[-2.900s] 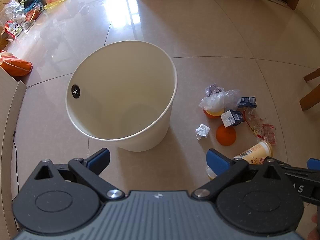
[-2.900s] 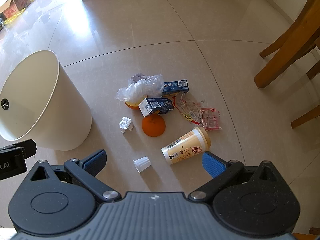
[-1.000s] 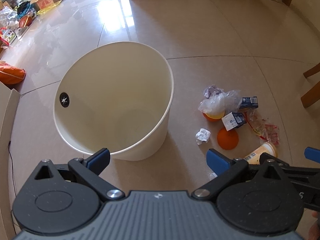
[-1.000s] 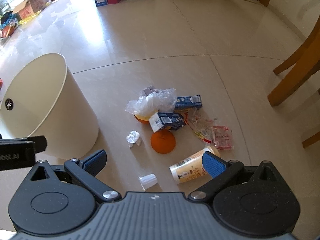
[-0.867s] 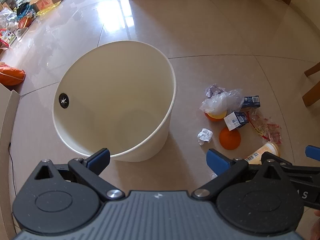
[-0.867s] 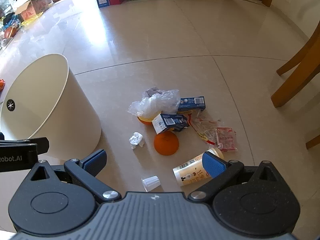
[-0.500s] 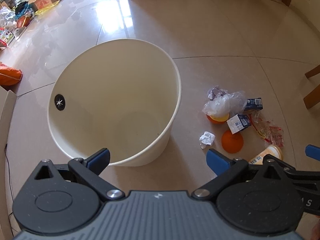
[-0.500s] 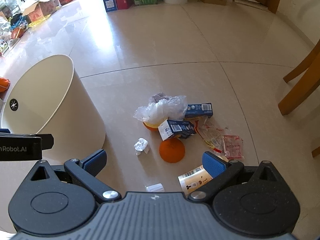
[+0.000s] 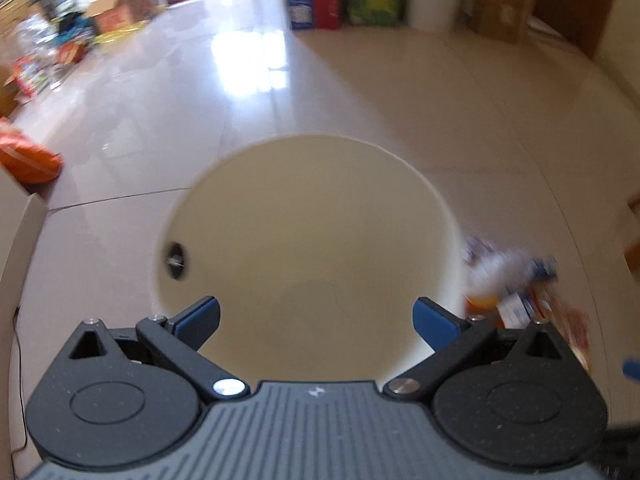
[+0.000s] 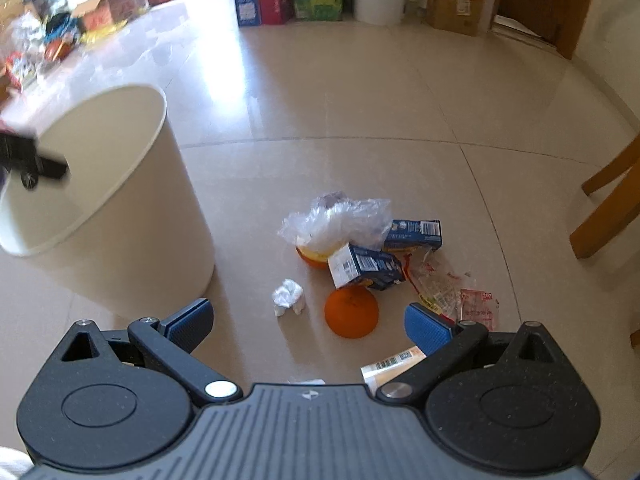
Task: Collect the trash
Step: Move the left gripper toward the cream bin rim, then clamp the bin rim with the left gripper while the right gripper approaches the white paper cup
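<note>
Floor [image 10: 360,92]: glossy beige tile, open and bare between the trash pile and the boxes along the far wall; wooden chair legs [image 10: 604,204] close it in at the right edge.
Trash bin [image 10: 120,216]: cream, round, standing upright on the floor with its mouth up, left of the trash pile and apart from it; in the left wrist view it is blurred, and nothing can be made out inside it.
Left hand-held gripper [image 9: 316,316]: blue pads spread wide with nothing between them, hanging over the bin's mouth; in the right wrist view only a smeared black piece of it shows at the left edge.
Right hand-held gripper [image 10: 308,320]: spread wide and empty, above the floor just short of the pile.
Plastic bag [image 10: 340,220]: clear and crumpled, at the far end of the pile, lying over an orange peel that shows only in part.
Blue cartons [image 10: 366,266]: two, lying flat; the nearer one's long axis runs left to right, and the farther one is partly hidden behind it.
Orange half [image 10: 351,314]: dome up, between the pads in view.
Drink cup [image 10: 394,362]: on its side, mostly cut off by the right gripper's body.
Wrappers [image 10: 456,292]: clear and red, at the pile's right side.
Paper wad [image 10: 288,298]: white, alone between the bin and the orange half.
</note>
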### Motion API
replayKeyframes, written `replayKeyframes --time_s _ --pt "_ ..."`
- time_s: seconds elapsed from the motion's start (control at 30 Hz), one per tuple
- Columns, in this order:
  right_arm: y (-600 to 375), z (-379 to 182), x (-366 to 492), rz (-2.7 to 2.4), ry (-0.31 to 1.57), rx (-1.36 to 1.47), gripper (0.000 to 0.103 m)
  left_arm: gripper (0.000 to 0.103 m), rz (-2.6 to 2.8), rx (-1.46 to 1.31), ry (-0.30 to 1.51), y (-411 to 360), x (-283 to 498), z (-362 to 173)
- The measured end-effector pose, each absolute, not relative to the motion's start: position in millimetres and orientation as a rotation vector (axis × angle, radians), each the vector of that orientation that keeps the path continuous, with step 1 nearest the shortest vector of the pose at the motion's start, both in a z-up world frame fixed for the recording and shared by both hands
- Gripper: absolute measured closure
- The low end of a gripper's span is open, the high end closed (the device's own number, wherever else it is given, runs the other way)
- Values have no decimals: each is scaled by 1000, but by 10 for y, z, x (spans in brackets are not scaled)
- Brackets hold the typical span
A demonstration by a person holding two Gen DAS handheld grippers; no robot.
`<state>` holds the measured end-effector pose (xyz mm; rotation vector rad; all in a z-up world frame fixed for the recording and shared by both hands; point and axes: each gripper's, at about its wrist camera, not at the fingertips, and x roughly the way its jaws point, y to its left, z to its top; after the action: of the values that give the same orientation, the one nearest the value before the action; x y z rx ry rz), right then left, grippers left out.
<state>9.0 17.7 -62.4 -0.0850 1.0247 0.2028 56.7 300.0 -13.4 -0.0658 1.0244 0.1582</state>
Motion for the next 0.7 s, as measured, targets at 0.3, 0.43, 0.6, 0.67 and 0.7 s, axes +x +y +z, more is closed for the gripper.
replayKeyframes --time_s 0.3,0.43,0.6,0.67,0.7 --pt "263 -895 -46 260 1024 -158 0 1 326 -102 1035 3731 749 -272" --pt "324 -1034 -56 286 1047 -165 0 1 362 -112 1035 3953 814 -332" --pt "413 -1204 -90 294 1084 -197 0 19 383 -142 1074 4156 896 -511" --pt "428 -1273 -114 299 1098 -203 0 34 363 -122 1098 4154 929 -572" --pt "430 -1307 -127 299 1104 -204 0 36 350 -109 1102 4146 938 -604"
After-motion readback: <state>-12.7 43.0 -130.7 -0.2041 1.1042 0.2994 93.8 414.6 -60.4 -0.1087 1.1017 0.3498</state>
